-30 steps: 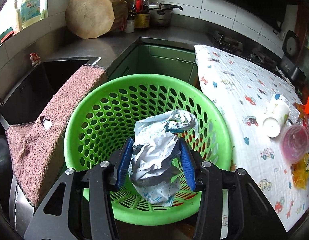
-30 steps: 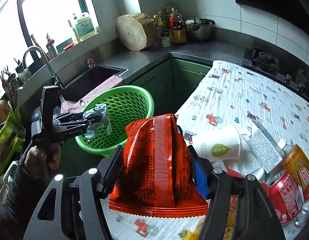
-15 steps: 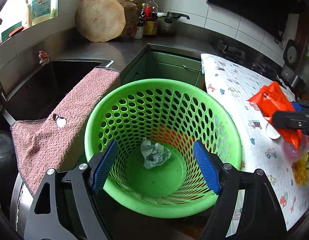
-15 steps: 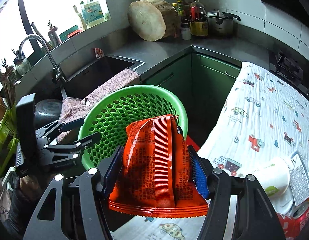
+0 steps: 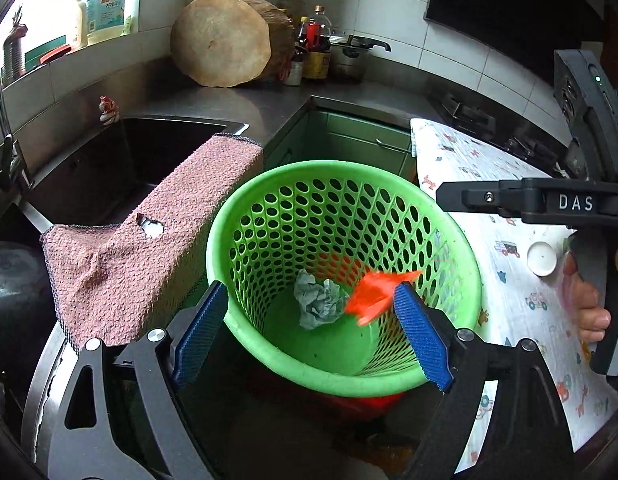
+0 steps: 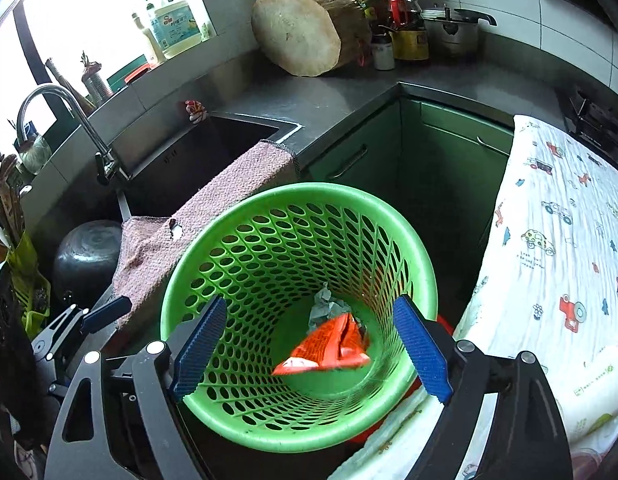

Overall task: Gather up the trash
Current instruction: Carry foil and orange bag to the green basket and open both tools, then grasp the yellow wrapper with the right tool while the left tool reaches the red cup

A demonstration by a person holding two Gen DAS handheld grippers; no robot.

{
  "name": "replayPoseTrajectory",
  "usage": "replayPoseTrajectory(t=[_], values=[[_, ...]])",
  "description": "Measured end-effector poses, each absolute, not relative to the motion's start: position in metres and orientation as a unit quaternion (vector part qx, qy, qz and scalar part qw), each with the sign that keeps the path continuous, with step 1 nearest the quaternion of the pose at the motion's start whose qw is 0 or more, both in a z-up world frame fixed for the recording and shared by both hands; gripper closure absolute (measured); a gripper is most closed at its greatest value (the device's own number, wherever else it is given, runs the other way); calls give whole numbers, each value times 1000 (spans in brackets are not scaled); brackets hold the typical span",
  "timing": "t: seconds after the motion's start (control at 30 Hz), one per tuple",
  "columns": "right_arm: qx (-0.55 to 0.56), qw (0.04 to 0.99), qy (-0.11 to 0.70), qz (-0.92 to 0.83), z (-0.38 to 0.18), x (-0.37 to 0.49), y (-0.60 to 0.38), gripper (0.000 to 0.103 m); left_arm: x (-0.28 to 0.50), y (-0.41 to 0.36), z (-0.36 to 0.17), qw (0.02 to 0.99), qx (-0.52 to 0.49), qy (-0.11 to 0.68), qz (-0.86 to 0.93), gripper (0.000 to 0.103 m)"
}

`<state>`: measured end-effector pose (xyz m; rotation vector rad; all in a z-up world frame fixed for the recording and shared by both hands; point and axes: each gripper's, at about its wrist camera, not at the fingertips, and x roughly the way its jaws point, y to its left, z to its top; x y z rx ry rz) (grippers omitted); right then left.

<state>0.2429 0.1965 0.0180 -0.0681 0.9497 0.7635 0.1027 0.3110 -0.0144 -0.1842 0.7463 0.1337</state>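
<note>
A green perforated basket (image 5: 461, 240) (image 6: 293, 196) stands beside the sink. A crumpled grey-white paper ball (image 5: 319, 304) (image 6: 323, 308) lies in its bottom. An orange-red snack wrapper (image 5: 375, 294) (image 6: 329, 346) is inside the basket, blurred in the left wrist view. My left gripper (image 5: 309, 338) is open and empty over the basket's near rim. My right gripper (image 6: 311, 346) is open and empty above the basket; its body shows at the right of the left wrist view (image 5: 549, 202).
A pink towel (image 5: 149, 248) hangs over the sink edge left of the basket. A table with a car-print cloth (image 6: 557, 240) is on the right and holds a white cup (image 5: 541, 258). A wooden block (image 6: 305, 32), bottles and a pot stand on the back counter.
My left gripper opened and dropped the paper ball into the basket. My right gripper carried the orange wrapper over the basket and opened; the wrapper dropped inside.
</note>
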Motion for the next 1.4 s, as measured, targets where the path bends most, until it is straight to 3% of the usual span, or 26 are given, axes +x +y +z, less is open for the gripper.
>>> replayPoseTrajectory(t=[0.33,0.8,1.1,1.4], values=[[-13,831,433,348,31,220,142,14,100,298,-11,925,-84,365,57,19],[-50,865,405,293,44,149,-26,11,87,233,1,934,-59,351,10,13],[-54,866,422,263,21,115,-99,11,81,183,9,937,-39,347,-21,10],[13,857,448,255,-13,97,-121,11,79,148,11,937,-28,344,-49,9]])
